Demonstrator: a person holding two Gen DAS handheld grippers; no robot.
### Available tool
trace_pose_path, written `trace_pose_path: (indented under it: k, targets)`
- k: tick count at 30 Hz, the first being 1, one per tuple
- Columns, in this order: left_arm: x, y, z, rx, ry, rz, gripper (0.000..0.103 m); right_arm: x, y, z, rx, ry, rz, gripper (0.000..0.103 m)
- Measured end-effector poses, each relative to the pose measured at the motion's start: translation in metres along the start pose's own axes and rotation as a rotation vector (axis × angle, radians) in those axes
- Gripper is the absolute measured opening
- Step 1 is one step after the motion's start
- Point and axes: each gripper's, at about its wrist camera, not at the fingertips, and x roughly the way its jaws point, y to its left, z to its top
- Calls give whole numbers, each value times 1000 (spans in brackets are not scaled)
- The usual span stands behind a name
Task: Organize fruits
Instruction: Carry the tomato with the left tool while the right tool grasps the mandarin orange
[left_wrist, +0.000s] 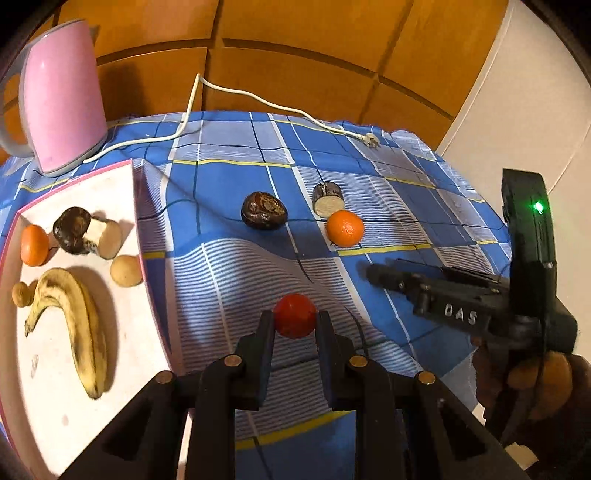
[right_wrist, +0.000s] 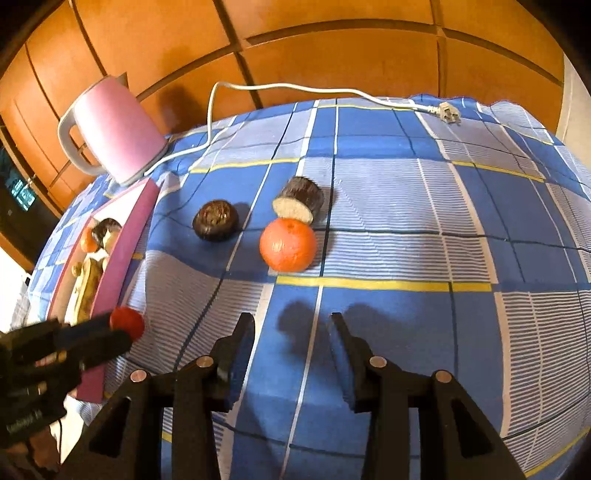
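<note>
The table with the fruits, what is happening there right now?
A person is sorting fruit into a tray with two handheld grippers. The left gripper is shut on a small red fruit, held above the cloth close beside the tray. The tray already holds a banana, an orange and some other pieces. The right gripper is open and empty, facing an orange on the cloth. Near that orange lie a dark round fruit and a cut piece.
</note>
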Motion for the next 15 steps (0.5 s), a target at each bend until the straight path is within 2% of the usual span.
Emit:
trace_pose_path:
  k: [5, 11, 13, 15]
  targets:
    - [-8, 3, -6, -14, -18, -15, 22, 2, -2, -3, 47, 17, 9, 41]
    - [-16, 8, -9, -29, -39, -26, 22, -1, 5, 2, 22, 14, -10, 42]
    - [-19, 9, -10, -31, -49, -27, 22, -3, 6, 7, 24, 1, -14, 50]
    - [-22, 10, -11, -34, -57, -28, 22, -3, 7, 12, 25, -4, -15, 52]
